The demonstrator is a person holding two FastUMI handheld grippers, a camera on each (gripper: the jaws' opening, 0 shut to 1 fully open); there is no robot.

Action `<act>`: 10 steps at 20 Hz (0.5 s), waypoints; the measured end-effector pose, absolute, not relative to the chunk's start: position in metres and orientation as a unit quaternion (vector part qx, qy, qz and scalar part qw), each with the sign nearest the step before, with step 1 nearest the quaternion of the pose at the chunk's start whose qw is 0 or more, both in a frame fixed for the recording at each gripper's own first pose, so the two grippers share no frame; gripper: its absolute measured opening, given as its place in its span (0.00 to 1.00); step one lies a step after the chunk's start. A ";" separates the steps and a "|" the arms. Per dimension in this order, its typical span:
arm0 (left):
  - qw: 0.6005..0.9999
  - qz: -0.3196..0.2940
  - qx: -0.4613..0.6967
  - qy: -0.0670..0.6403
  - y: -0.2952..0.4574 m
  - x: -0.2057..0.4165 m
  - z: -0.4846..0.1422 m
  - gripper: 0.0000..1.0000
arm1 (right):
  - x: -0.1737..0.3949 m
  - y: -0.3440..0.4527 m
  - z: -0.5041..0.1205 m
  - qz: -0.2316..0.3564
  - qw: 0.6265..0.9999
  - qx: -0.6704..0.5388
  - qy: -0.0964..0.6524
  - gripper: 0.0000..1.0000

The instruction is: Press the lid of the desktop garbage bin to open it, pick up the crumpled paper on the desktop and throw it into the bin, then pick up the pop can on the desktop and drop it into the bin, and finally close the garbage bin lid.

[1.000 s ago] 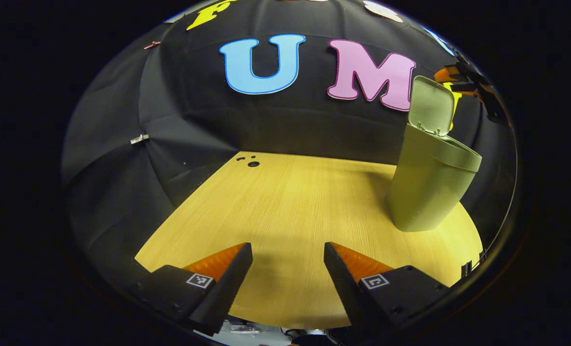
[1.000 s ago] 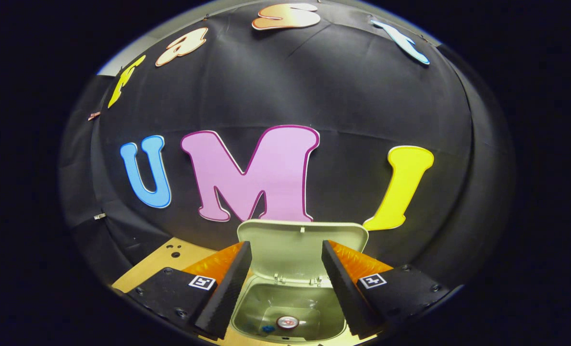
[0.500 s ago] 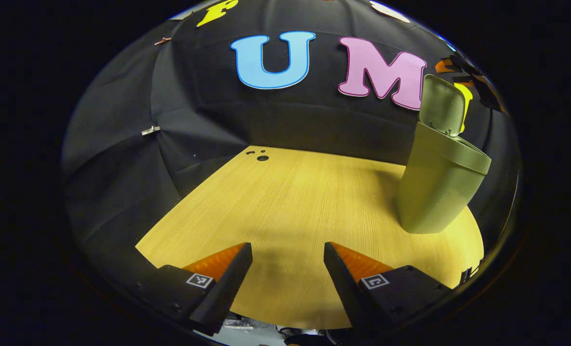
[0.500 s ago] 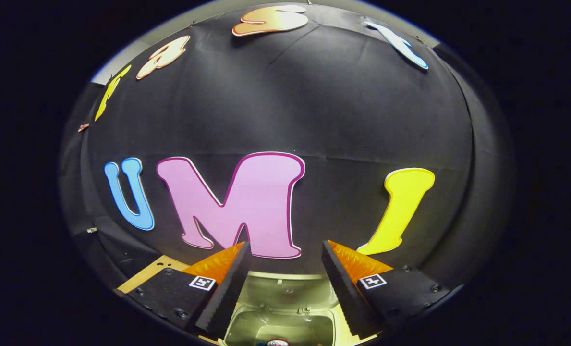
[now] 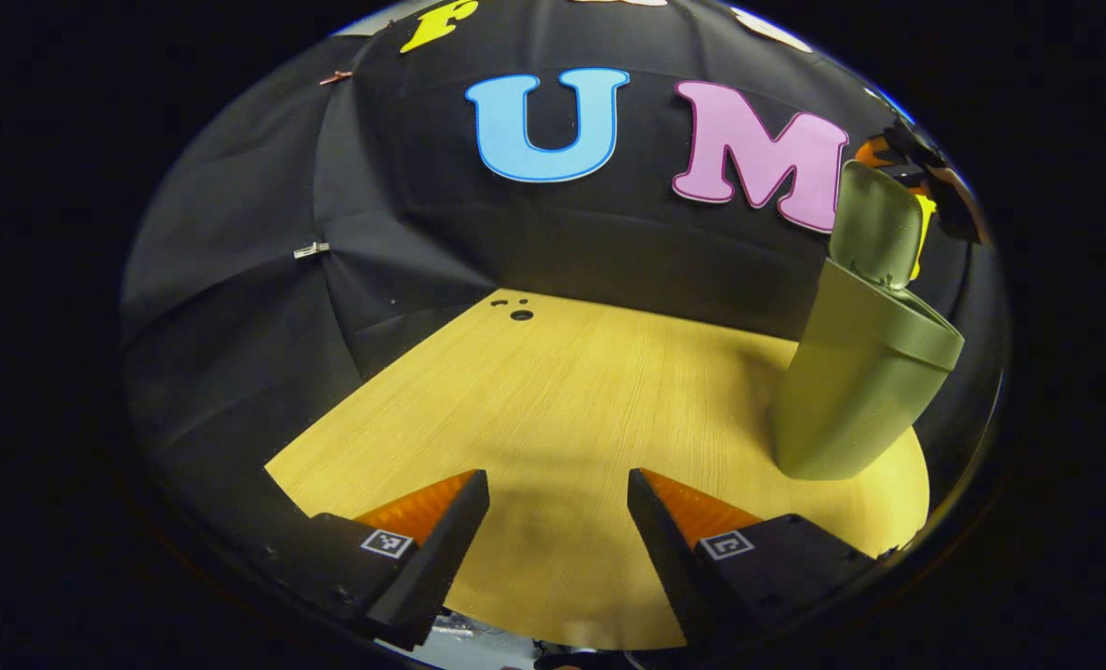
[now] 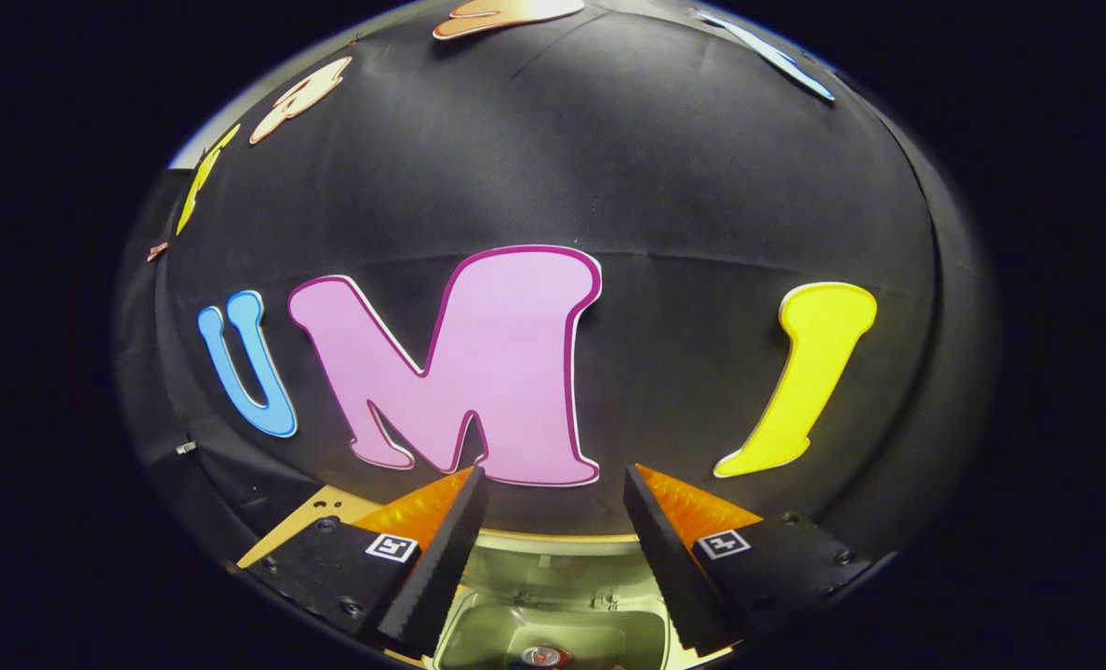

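The olive-green garbage bin (image 5: 855,391) stands on the wooden table (image 5: 562,400) at the right of the left gripper view, its lid (image 5: 876,223) tipped up and open. My right gripper (image 5: 920,163) hovers just above and behind that lid. In the right gripper view, my right gripper (image 6: 553,493) is open over the lid (image 6: 553,568), with the bin's opening (image 6: 478,637) below. The top of a pop can (image 6: 545,657) shows inside the bin. My left gripper (image 5: 557,502) is open and empty, low over the table's near edge, well left of the bin.
Small dark holes (image 5: 520,314) mark the table's far corner. The black cloth wall (image 5: 404,233) closes the back and left sides. A corner of the table (image 6: 325,507) shows at the left of the right gripper view.
My right gripper has moved forward over the raised lid, so the lid and the bin's opening have slid lower in its view. The left gripper has drifted slightly, still open. The lid stays open.
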State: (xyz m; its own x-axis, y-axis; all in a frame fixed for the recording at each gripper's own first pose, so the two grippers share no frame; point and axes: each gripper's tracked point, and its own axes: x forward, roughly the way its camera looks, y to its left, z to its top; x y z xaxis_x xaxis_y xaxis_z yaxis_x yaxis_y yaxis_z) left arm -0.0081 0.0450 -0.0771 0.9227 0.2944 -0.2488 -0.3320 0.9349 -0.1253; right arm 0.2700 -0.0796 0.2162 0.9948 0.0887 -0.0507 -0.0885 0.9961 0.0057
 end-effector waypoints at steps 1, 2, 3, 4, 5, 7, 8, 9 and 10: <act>0.980 0.152 -0.077 0.107 0.044 -0.004 -0.071 0.96 | 0.265 -0.079 0.215 0.044 0.999 0.001 0.028 0.93; 0.982 0.142 -0.068 0.103 0.044 -0.001 -0.065 0.96 | 0.260 -0.079 0.212 0.045 0.998 0.001 0.032 0.93; 0.984 0.133 -0.060 0.100 0.044 0.002 -0.062 0.96 | 0.254 -0.080 0.209 0.044 0.998 0.003 0.036 0.93; 0.986 0.123 -0.054 0.098 0.045 0.005 -0.059 0.96 | 0.248 -0.080 0.205 0.042 0.998 0.005 0.039 0.93; 0.988 0.113 -0.049 0.097 0.045 0.008 -0.057 0.96 | 0.241 -0.081 0.201 0.040 0.998 0.006 0.043 0.93; 0.990 0.096 -0.044 0.095 0.045 0.010 -0.057 0.96 | 0.228 -0.084 0.192 0.029 0.998 0.008 0.052 0.93; 0.991 0.087 -0.044 0.096 0.045 0.011 -0.058 0.96 | 0.220 -0.084 0.184 0.024 0.998 0.005 0.056 0.93; 0.991 0.081 -0.046 0.098 0.046 0.012 -0.061 0.96 | 0.214 -0.083 0.177 0.019 0.998 0.003 0.061 0.93; 0.991 0.078 -0.047 0.101 0.049 0.010 -0.065 0.96 | 0.206 -0.084 0.168 0.014 0.998 -0.001 0.068 0.93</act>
